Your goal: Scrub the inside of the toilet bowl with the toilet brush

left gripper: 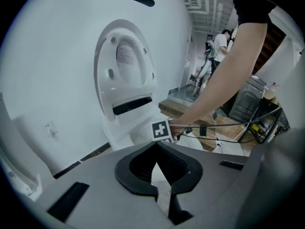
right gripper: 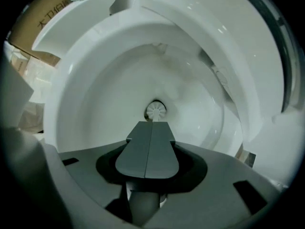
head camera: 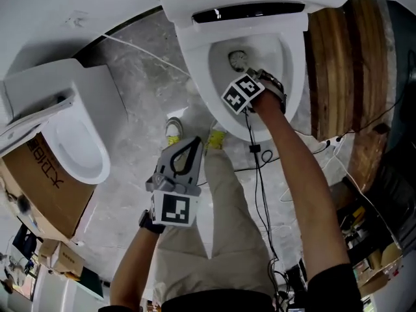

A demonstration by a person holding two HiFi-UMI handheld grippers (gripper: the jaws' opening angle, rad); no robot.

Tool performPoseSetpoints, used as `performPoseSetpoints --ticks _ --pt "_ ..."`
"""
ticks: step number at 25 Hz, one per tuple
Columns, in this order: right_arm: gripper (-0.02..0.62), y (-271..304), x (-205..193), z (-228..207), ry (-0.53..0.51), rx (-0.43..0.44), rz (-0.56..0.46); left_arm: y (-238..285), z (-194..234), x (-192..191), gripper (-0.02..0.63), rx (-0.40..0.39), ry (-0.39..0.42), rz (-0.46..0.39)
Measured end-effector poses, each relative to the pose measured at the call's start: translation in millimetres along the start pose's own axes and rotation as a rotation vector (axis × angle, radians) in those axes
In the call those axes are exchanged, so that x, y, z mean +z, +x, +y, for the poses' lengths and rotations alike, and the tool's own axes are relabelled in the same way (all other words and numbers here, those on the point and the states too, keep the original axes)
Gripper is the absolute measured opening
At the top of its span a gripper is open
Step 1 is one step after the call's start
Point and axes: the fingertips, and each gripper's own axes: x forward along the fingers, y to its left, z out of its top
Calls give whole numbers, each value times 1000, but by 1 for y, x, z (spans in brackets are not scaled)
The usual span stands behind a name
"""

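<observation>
My right gripper [right gripper: 151,125] reaches down into the toilet bowl [head camera: 296,70], its marker cube [head camera: 244,93] over the basin in the head view. In the right gripper view its two jaws lie closed flat against each other along the toilet brush, whose grey handle [right gripper: 143,205] shows beneath them and whose white round head [right gripper: 156,110] pokes out just past the tips. The head sits low in the bowl, at the bottom of the white basin wall [right gripper: 100,94]; whether the bristles press on the porcelain I cannot tell

My left gripper [head camera: 193,142] hangs back from the toilet, above my beige trousers [head camera: 218,239], well apart from the bowl. Its jaws meet at the tips with nothing between them; the left gripper view looks across at the toilet with its raised lid [left gripper: 126,68] and at my right arm [left gripper: 228,75] stretched toward it

A black cable [head camera: 257,174] trails along my right forearm. To the left stands a second white toilet [head camera: 75,142] beside a cardboard box [head camera: 39,184], and a wooden panel [head camera: 341,57] stands to the right of the bowl, on the grey marbled floor [head camera: 146,77]
</observation>
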Motion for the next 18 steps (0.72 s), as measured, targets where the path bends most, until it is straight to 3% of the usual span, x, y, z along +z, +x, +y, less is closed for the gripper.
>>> performPoseSetpoints --ticks 4,6,10,18 --pt "173 -34 -41 22 73 74 5 -15 -3 15 17 -13 39 -15" --pt "175 -43 -61 33 83 76 15 -21 -11 21 17 -28 22 -17" --pt "175 -62 -73 50 105 53 8 -26 -22 21 17 -72 42 -16" --pt "176 -103 -106 92 157 107 7 -28 -53 10 17 -169 100 5"
